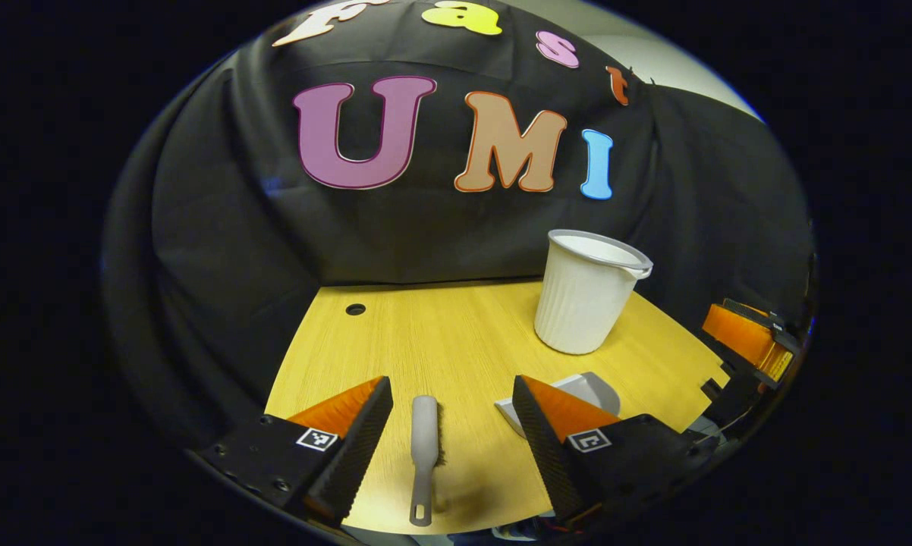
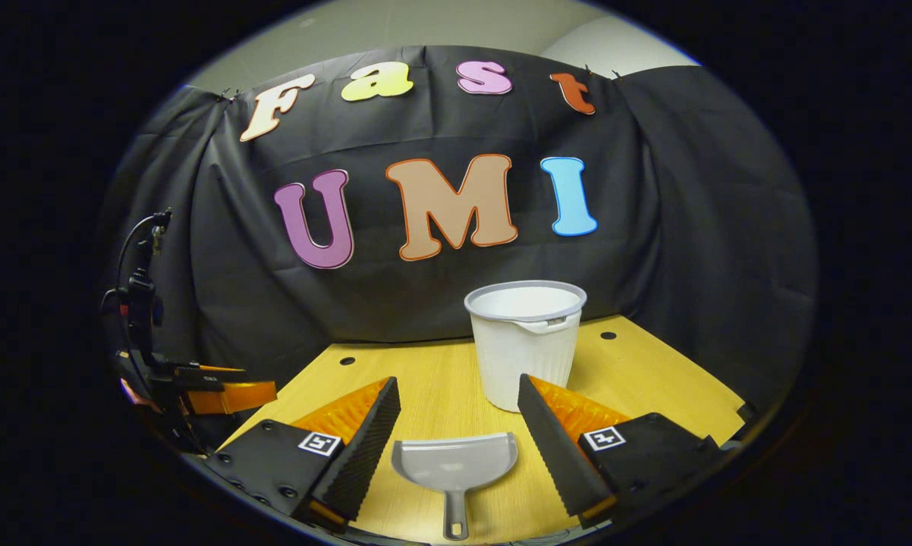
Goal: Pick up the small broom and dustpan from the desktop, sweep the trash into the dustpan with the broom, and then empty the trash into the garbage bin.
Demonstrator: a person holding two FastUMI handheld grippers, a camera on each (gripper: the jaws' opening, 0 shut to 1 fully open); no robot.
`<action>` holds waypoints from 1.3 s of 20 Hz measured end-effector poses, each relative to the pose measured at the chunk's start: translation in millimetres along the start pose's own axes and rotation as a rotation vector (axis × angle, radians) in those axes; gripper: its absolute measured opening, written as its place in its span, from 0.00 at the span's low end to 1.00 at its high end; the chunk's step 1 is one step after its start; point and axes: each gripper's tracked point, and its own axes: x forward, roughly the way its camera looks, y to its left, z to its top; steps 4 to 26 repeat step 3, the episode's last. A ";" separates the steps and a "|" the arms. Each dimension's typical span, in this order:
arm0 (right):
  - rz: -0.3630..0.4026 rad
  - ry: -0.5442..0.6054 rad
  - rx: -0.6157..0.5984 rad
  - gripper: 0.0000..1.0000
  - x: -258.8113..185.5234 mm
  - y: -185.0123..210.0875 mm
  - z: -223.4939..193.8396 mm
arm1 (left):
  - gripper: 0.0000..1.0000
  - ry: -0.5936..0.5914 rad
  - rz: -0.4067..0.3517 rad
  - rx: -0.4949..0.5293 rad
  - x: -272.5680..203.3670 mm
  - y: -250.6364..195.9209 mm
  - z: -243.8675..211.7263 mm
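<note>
- left gripper view: the left gripper point(image 1: 450, 425) hangs over the near edge of the wooden desktop point(image 1: 441, 334), its two fingers spread wide and holding nothing.
- the small broom point(image 1: 424, 455) lies flat on the desktop in the gap between those fingers, touching neither; its handle end with a hanging hole points toward the camera, and dark bristles show along its right side.
- part of the grey dustpan point(image 1: 589, 388) peeks out behind the right-hand finger, just beside the broom and resting on the desktop.
- the white ribbed garbage bin point(image 1: 586, 292) stands upright farther back on the right half of the desktop, near the black cloth wall point(image 1: 221, 227).
- the right gripper point(image 1: 752, 341) shows at the far right edge of this view, orange and black, beside the desktop's corner.
- a small round hole point(image 1: 355, 309) sits in the desktop near its back left.
- right gripper view: the right gripper point(image 2: 457, 425) is also wide open and empty.
- the dustpan point(image 2: 454, 462) lies flat between its fingers, apart from both, its mouth toward the bin and its short handle toward the camera.
- the garbage bin point(image 2: 524, 341) stands upright just beyond the dustpan, its inside looking bare as far as can be seen.
- the left gripper point(image 2: 224, 396) shows at the left edge of this view, with cables above it.
</note>
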 end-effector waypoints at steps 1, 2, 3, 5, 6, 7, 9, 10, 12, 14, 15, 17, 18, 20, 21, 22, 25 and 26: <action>-0.004 0.011 0.002 1.00 -3.0 0.1 -3.5 | 0.94 0.000 -0.002 0.005 -1.1 -0.6 0.8; -0.009 0.018 0.003 1.00 -4.0 0.8 -4.6 | 0.94 -0.008 -0.007 0.006 -0.1 -1.6 1.7; -0.013 0.016 0.004 1.00 -6.5 0.4 -4.2 | 0.94 -0.012 -0.016 0.004 0.1 -3.2 3.6; -0.013 0.016 0.004 1.00 -6.5 0.4 -4.2 | 0.94 -0.012 -0.016 0.004 0.1 -3.2 3.6; -0.013 0.016 0.004 1.00 -6.5 0.4 -4.2 | 0.94 -0.012 -0.016 0.004 0.1 -3.2 3.6; -0.013 0.016 0.004 1.00 -6.5 0.4 -4.2 | 0.94 -0.012 -0.016 0.004 0.1 -3.2 3.6; -0.013 0.016 0.004 1.00 -6.5 0.4 -4.2 | 0.94 -0.012 -0.016 0.004 0.1 -3.2 3.6; -0.013 0.016 0.004 1.00 -6.5 0.4 -4.2 | 0.94 -0.012 -0.016 0.004 0.1 -3.2 3.6; -0.013 0.016 0.004 1.00 -6.5 0.4 -4.2 | 0.94 -0.012 -0.016 0.004 0.1 -3.2 3.6; -0.013 0.016 0.004 1.00 -6.5 0.4 -4.2 | 0.94 -0.012 -0.016 0.004 0.1 -3.2 3.6; -0.013 0.016 0.004 1.00 -6.5 0.4 -4.2 | 0.94 -0.012 -0.016 0.004 0.1 -3.2 3.6; -0.013 0.016 0.004 1.00 -6.5 0.4 -4.2 | 0.94 -0.012 -0.016 0.004 0.1 -3.2 3.6; -0.013 0.016 0.004 1.00 -6.5 0.4 -4.2 | 0.94 -0.012 -0.016 0.004 0.1 -3.2 3.6; -0.013 0.016 0.004 1.00 -6.5 0.4 -4.2 | 0.94 -0.012 -0.016 0.004 0.1 -3.2 3.6; -0.013 0.016 0.004 1.00 -6.5 0.4 -4.2 | 0.94 -0.012 -0.016 0.004 0.1 -3.2 3.6; -0.013 0.016 0.004 1.00 -6.5 0.4 -4.2 | 0.94 -0.012 -0.016 0.004 0.1 -3.2 3.6; -0.013 0.016 0.004 1.00 -6.5 0.4 -4.2 | 0.94 -0.012 -0.016 0.004 0.1 -3.2 3.6; -0.013 0.016 0.004 1.00 -6.5 0.4 -4.2 | 0.94 -0.012 -0.016 0.004 0.1 -3.2 3.6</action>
